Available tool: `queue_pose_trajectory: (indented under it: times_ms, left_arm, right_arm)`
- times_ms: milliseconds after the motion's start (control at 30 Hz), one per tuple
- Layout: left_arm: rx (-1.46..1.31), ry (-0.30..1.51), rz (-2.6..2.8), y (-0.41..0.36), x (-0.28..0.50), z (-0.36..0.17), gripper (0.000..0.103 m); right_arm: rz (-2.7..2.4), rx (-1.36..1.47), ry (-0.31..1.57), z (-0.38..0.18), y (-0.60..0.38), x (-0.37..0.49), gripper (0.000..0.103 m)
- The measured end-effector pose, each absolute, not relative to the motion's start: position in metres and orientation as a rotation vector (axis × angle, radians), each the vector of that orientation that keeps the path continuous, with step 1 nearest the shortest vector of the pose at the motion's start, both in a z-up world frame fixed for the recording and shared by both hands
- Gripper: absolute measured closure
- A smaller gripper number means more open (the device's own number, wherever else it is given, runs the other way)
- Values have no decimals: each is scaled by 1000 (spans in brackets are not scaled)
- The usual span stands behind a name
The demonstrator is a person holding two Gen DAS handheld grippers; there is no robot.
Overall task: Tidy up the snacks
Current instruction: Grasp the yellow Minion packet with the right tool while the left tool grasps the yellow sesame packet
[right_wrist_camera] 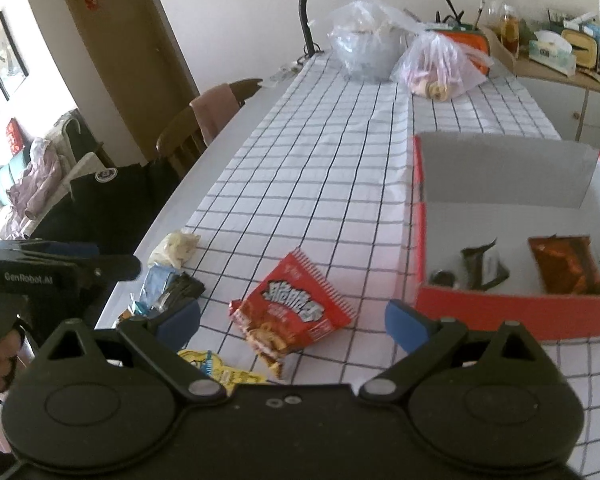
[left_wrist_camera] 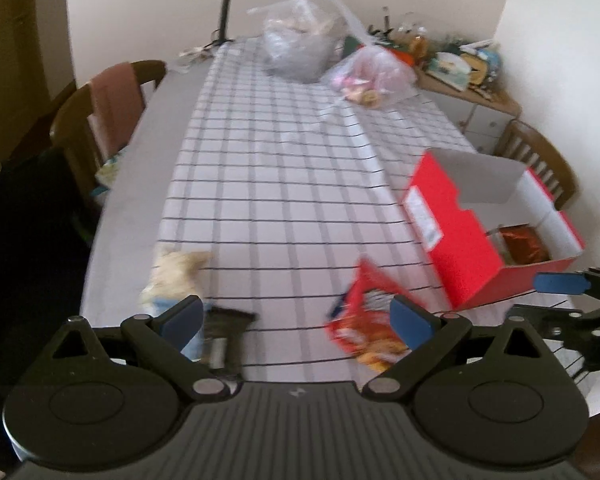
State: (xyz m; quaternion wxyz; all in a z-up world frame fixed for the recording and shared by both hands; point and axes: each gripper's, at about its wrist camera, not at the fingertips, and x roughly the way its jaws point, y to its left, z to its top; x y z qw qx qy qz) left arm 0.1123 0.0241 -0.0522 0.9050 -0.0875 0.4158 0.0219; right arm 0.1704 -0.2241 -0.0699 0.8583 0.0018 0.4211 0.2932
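Red cardboard box (right_wrist_camera: 500, 312), open-topped, sits on the black-and-white checked tablecloth (right_wrist_camera: 320, 168) at the table's right side; inside lie a brown snack packet (right_wrist_camera: 566, 266) and a dark wrapper (right_wrist_camera: 482, 266). A red crinkled snack bag (right_wrist_camera: 296, 312) lies on the cloth just left of the box. A pale packet (right_wrist_camera: 176, 246), a blue-and-black packet (right_wrist_camera: 168, 290) and a yellow packet (right_wrist_camera: 220, 370) lie near the left edge. The left gripper (left_wrist_camera: 298, 318) and the right gripper (right_wrist_camera: 292, 322) both stand spread wide, grasping nothing.

Table (right_wrist_camera: 228, 148): checked cloth (right_wrist_camera: 340, 152), red box (right_wrist_camera: 500, 308), snack packets (right_wrist_camera: 296, 312)
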Motion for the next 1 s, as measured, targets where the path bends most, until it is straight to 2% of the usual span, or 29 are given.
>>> queue_pose_trajectory:
  times_ms: [533, 1000]
  left_arm:
    - [-157, 979, 83, 101, 95, -104, 3]
    - [-126, 1076, 88, 111, 86, -153, 3]
  right_arm:
    - [636, -68, 988, -106, -147, 141, 4]
    - [799, -411, 1051, -167, -81, 122, 7]
